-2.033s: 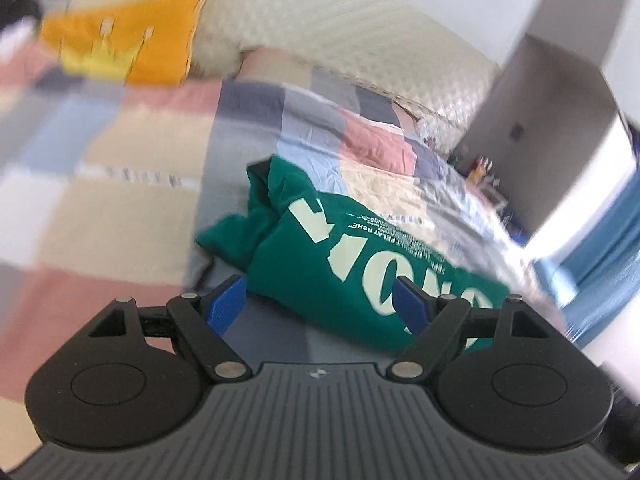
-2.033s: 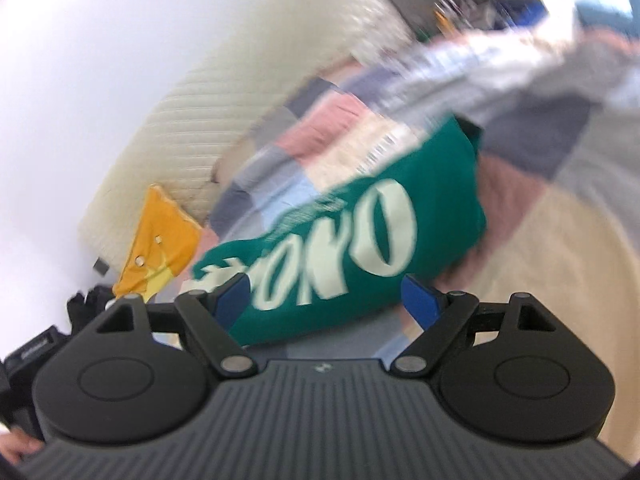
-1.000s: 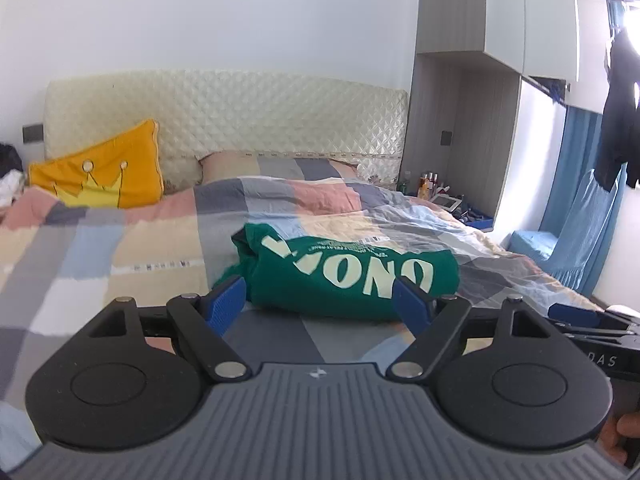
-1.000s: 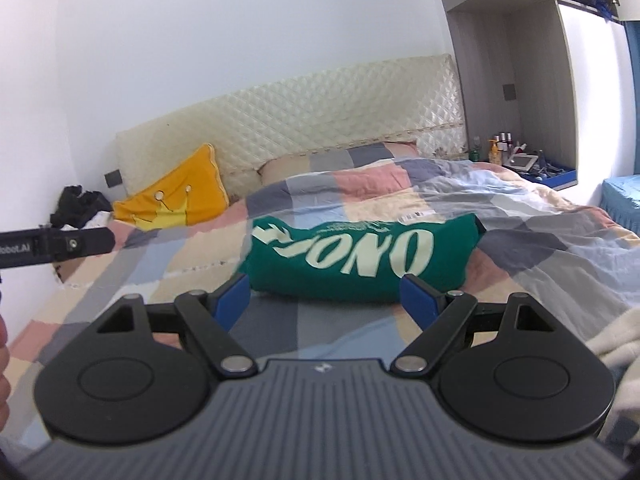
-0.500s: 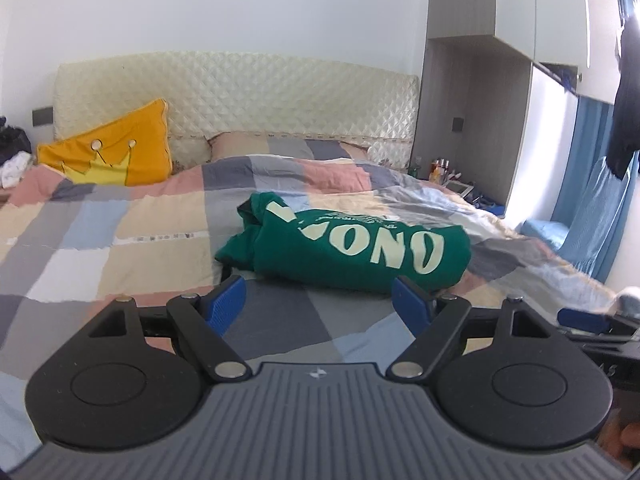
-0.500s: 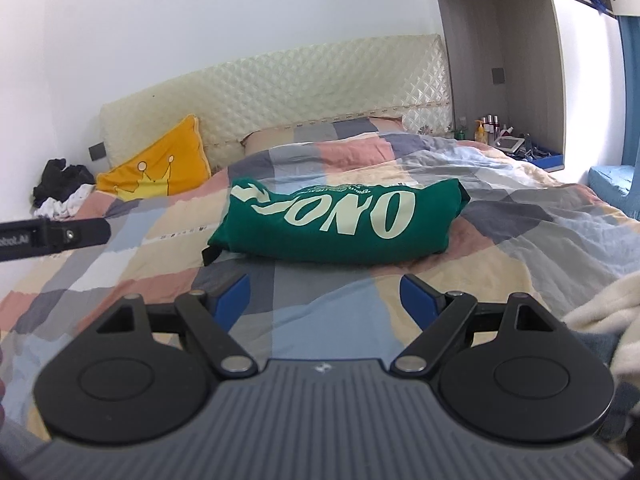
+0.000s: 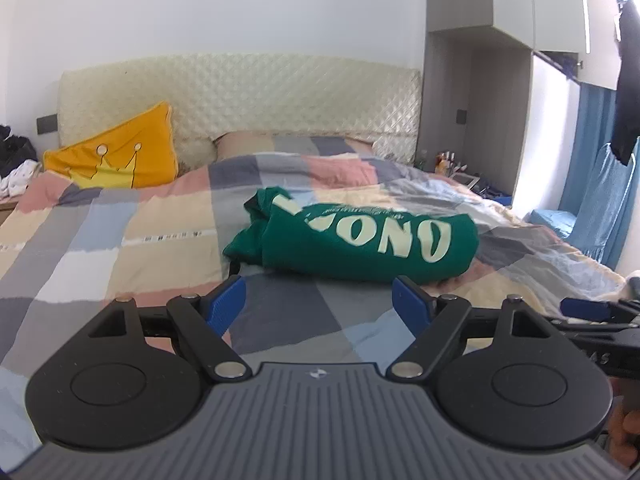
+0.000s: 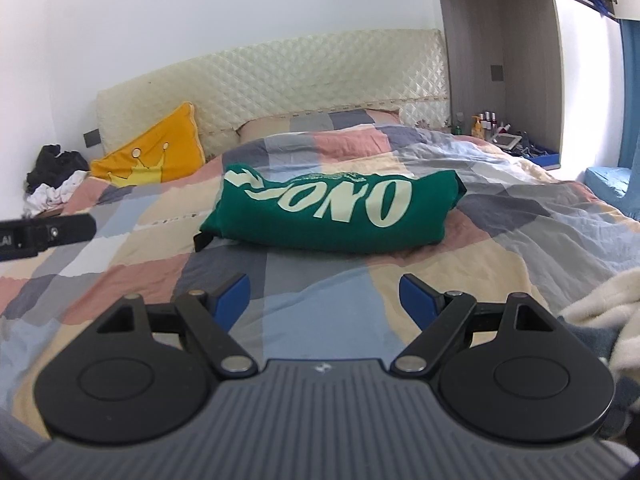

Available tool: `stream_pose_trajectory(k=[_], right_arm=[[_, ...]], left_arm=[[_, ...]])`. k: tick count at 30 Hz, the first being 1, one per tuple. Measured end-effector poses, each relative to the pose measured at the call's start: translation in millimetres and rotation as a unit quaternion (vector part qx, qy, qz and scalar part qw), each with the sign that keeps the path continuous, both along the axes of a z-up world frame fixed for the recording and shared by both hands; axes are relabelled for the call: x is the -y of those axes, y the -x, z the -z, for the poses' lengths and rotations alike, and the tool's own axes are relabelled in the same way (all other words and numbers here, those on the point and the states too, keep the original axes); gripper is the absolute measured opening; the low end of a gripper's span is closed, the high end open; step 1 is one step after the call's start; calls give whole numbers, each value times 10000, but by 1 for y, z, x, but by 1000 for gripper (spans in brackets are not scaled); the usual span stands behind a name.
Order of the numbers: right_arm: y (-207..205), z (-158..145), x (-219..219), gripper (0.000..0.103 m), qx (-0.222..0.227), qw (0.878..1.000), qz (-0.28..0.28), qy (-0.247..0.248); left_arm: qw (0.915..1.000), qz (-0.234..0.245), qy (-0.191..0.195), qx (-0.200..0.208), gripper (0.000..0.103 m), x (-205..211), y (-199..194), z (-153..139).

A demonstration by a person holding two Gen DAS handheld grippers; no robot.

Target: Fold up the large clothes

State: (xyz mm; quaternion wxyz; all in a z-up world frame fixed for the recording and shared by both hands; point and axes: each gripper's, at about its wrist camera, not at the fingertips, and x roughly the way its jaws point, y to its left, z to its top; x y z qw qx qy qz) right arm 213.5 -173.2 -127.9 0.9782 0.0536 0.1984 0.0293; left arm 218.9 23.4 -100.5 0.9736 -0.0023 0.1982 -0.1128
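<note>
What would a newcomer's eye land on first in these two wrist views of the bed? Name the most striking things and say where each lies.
First the green garment with big cream lettering, lying bundled mid-bed on the patchwork quilt. Next the yellow crown cushion, propped against the quilted headboard at far left. Nearest the camera, the left gripper and right gripper hang with jaws open and nothing between them, short of the garment.

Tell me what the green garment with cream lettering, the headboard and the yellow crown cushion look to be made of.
Green garment with cream lettering: soft matte knit, likely cotton jersey or sweatshirt fabric; it bunches in rounded folds, and the letters look printed on.
Cream quilted headboard: padded, diamond-stitched, with a faint sheen; fabric or faux leather, unclear which.
Yellow crown cushion: matte woven cloth with piped edges.
</note>
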Motion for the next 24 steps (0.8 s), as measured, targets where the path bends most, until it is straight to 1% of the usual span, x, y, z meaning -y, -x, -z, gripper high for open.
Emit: stream_pose_trajectory(k=[5, 8, 14, 24], right_arm=[[5, -1, 0, 84, 86, 9999, 53, 65], [6, -1, 0, 83, 103, 9999, 43, 78], [10, -2, 3, 83, 163, 9998, 118, 49], [14, -3, 3, 83, 250, 9996, 120, 86]], left_arm=[[9999, -62, 53, -129, 84, -3, -5, 10], [9999, -77, -23, -146, 84, -2, -5, 13], [9999, -56, -71, -136, 84, 0, -5, 14], [9997, -94, -24, -213, 84, -1, -7, 15]])
